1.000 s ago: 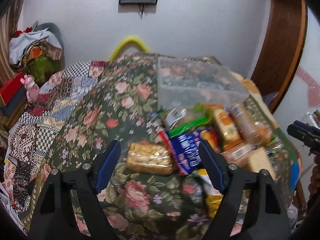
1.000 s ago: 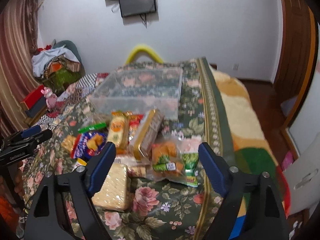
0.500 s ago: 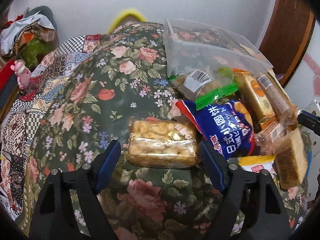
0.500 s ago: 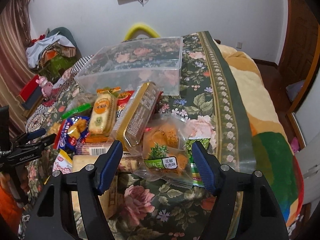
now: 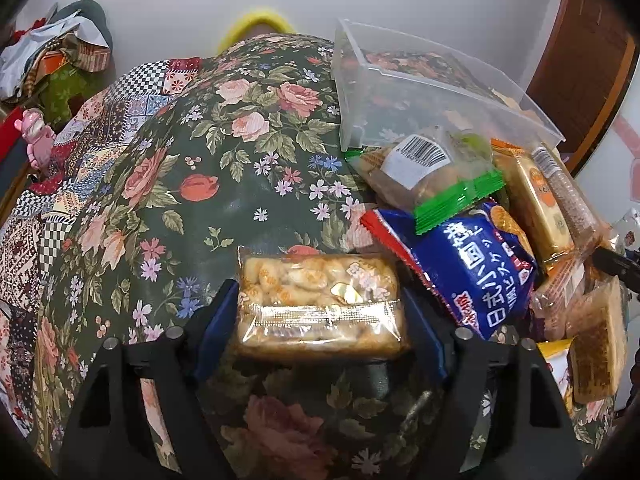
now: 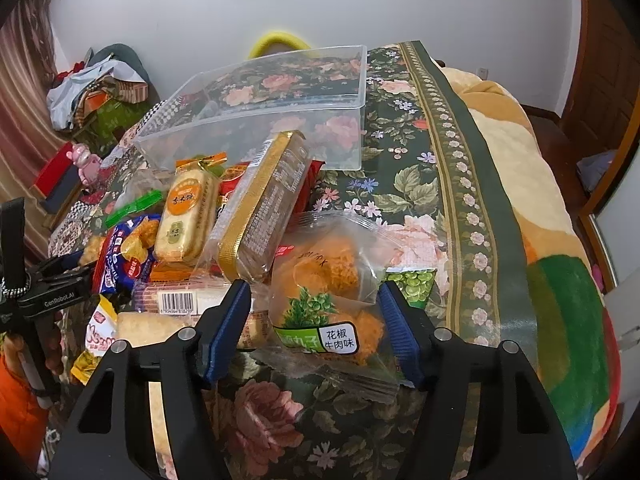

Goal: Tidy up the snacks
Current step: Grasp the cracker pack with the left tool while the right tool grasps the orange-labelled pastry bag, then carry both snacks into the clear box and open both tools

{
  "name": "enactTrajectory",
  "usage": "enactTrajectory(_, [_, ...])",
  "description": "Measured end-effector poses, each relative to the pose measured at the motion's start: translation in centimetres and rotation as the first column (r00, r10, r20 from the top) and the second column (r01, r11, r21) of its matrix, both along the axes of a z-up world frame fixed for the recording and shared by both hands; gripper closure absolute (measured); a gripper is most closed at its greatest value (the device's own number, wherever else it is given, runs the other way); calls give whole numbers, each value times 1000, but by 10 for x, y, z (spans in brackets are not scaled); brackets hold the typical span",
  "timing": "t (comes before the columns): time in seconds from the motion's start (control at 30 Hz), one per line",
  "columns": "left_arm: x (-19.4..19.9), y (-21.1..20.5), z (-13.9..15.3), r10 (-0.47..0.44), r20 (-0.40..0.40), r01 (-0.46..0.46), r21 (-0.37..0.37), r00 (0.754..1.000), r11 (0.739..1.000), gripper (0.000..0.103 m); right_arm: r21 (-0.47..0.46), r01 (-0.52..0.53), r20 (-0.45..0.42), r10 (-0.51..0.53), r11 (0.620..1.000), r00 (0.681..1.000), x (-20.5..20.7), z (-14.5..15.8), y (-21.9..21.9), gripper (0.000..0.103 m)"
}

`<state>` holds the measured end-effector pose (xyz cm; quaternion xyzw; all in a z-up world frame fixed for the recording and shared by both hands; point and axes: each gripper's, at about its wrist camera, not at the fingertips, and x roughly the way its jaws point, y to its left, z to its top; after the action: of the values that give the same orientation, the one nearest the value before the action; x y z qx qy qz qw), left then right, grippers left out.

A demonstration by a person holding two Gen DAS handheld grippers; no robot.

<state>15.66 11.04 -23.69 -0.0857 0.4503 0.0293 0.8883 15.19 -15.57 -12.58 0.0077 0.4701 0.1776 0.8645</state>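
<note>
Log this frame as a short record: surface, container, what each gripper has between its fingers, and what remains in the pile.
surface: floral bedspread
container: clear plastic bin, empty, behind the pile
left gripper: fingers at both ends of the clear pack of small biscuits, which lies on the bedspread; contact unclear
right gripper: open, straddling the orange snack bag
pile: blue snack bag, gold-edged tray pack, orange-label cracker pack

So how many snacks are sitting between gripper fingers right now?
2: a biscuit pack in the open left gripper, an orange snack bag in the open right gripper.
</note>
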Motion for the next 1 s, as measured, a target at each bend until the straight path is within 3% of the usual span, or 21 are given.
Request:
enactTrajectory(0.07, [-1, 0, 1, 2, 3, -2, 1, 1000, 1000, 29, -27, 2, 2, -2, 1000, 1000, 1, -2, 1, 54])
enactTrajectory(0.3, [-12, 4, 12, 19, 26, -19, 1, 999, 1000, 29, -31, 4, 22, -4, 1000, 1000, -1, -1, -4, 60])
enactTrajectory(0.6, [-24, 7, 45, 32, 92, -33, 15, 995, 999, 30, -26, 30, 95, -28, 999, 995, -10, 21, -12, 60])
enactTrajectory(1.0, [-15, -12, 115, -10, 248, 3, 28, 969, 1000, 30, 29, 16, 222, -22, 999, 975, -6, 67, -10, 60])
